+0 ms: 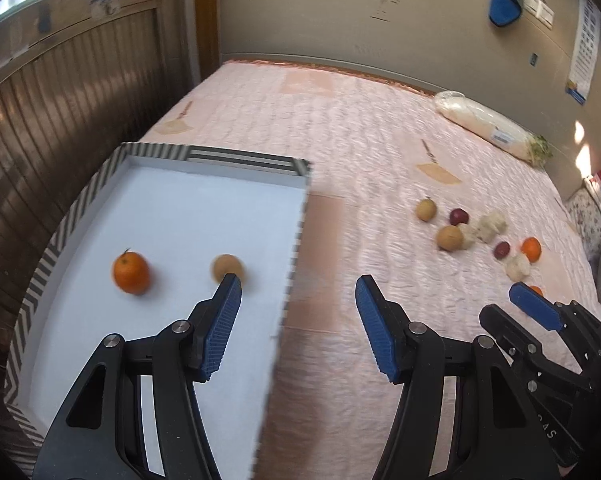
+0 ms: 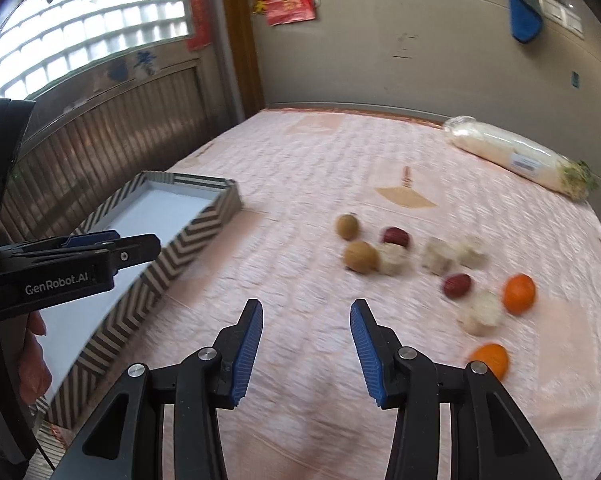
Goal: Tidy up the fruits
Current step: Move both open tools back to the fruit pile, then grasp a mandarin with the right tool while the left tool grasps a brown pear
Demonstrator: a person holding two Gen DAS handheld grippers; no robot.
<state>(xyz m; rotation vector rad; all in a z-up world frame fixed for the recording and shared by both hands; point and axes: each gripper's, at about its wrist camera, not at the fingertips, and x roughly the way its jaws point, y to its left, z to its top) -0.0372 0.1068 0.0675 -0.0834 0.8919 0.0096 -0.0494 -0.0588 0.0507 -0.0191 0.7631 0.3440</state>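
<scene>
Hanging over the near right part of the striped tray (image 1: 60, 240), the left gripper (image 1: 298, 288) has its blue-padded jaws apart with nothing between them — one finger over the tray's white floor, the other over the pink bedspread (image 1: 340, 128) just past the tray's right wall. Inside the tray lie two fruits: an orange (image 1: 131, 273) toward the left wall and a tan round fruit (image 1: 225, 267) beside it, partly behind the left fingertip and not touched by it.

The right gripper (image 2: 306, 308) hovers above bare bedspread between the tray and the loose pile, its jaws also apart and empty. In the right wrist view the pile sits toward the bed's right edge, well apart from the tray: two tan fruits (image 2: 360, 257) close together, a dark red fruit (image 2: 396, 236) just behind them, pale lumpy pieces (image 2: 436, 258) strung through the middle, another dark red fruit (image 2: 456, 285), and two more oranges (image 2: 519, 293) nearest the right edge — one of them partly behind the gripper's right finger. Motion blur softens all of them.

A wrapped white radish (image 2: 516, 156) lies near the far right corner of the bed, by the wall. Part of a hand (image 2: 34, 356) grips the left tool's handle.
</scene>
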